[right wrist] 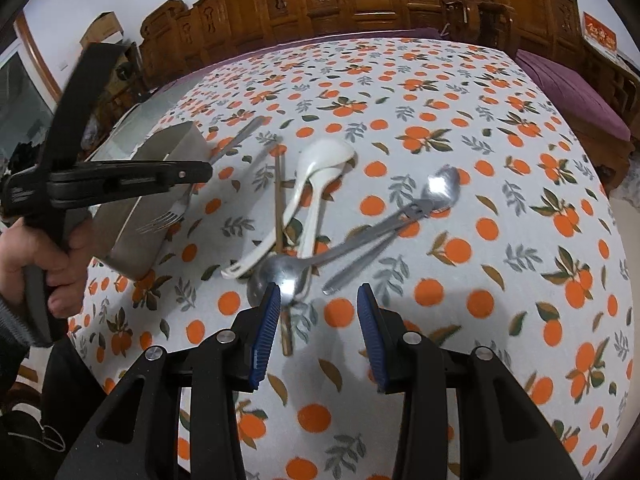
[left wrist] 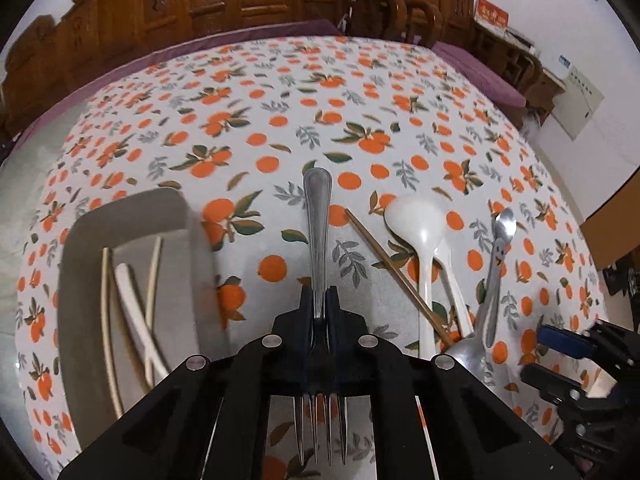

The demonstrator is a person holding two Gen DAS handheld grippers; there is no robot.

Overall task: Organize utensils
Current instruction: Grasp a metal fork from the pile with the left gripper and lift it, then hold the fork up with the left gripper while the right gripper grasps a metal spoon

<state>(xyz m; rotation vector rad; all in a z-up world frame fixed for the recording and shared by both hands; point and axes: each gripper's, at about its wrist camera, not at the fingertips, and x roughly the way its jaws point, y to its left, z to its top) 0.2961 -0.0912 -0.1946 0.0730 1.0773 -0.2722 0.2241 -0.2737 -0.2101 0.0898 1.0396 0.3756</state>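
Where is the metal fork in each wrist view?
Left wrist: the fork runs up the centre, clamped in the left gripper, tines toward the camera.
Right wrist: same fork at left, held by that gripper beside the grey tray.
Shared landmark: the white spoons.

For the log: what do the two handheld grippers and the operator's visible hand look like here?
Both grippers are black plastic linkage frames with round silver pivot bolts. The right gripper has ribbed blue pads on its fingers; the left gripper shows plain black fingertips. The left hand is bare, gripping a grey handle, with a dark ribbed cuff at the wrist.
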